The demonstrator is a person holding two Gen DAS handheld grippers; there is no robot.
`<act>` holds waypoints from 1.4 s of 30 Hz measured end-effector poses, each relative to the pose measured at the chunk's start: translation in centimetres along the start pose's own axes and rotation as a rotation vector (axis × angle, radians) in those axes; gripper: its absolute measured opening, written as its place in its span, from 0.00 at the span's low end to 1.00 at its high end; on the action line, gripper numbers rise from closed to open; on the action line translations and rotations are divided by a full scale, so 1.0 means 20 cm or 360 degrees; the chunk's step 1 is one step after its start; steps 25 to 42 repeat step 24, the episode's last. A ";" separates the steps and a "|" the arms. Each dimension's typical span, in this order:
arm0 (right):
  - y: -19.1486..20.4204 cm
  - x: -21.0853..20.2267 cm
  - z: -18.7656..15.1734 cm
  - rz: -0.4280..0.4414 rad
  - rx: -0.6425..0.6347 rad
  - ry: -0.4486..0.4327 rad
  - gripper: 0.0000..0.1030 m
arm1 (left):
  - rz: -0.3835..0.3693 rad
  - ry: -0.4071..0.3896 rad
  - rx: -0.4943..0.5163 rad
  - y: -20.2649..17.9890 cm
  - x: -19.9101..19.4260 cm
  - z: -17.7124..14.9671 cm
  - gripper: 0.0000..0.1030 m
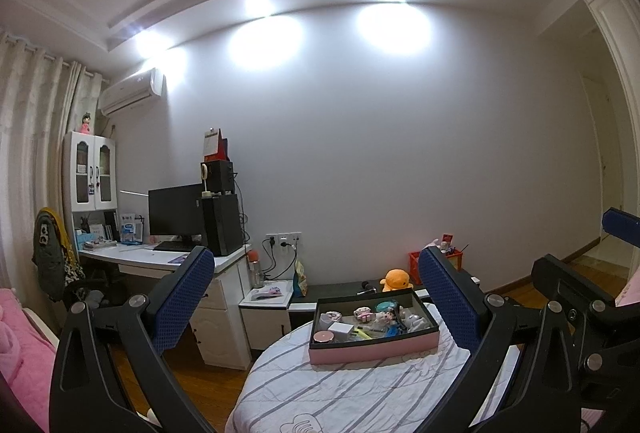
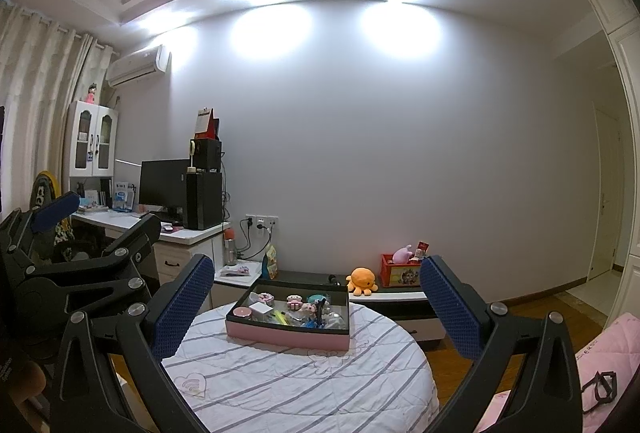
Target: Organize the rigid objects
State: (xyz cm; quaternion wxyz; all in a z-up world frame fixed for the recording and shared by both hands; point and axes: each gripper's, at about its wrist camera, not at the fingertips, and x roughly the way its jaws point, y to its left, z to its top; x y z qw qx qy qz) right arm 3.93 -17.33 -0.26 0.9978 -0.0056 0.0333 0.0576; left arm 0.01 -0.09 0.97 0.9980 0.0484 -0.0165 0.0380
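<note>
A pink box (image 1: 372, 349) with a dark inside stands on a round table with a striped white cloth (image 1: 344, 389). It holds several small things: a round pink case (image 1: 323, 336), a white cube (image 1: 341, 329), small figurines. The box also shows in the right wrist view (image 2: 286, 336). My left gripper (image 1: 316, 297) is open and empty, held above and short of the box. My right gripper (image 2: 318, 307) is open and empty too, also short of the box. In the left view, the right gripper (image 1: 580, 297) shows at the right edge. In the right view, the left gripper (image 2: 72, 261) shows at the left.
An orange plush octopus (image 2: 362, 281) and a red toy box (image 2: 400, 271) sit on a low dark cabinet behind the table. A white desk (image 1: 160, 259) with a monitor and speakers stands at the left. Pink bedding (image 2: 608, 365) lies at the right. The floor is wood.
</note>
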 end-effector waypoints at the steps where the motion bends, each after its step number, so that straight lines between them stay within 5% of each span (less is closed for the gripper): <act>1: 0.00 0.00 0.00 0.0000 -0.0001 0.0001 1.00 | 0.0000 0.0001 0.0000 0.00 0.00 0.00 1.00; 42: 0.00 0.00 0.00 -0.0002 -0.0008 0.0016 1.00 | -0.0004 0.0021 -0.0001 0.01 0.02 -0.01 1.00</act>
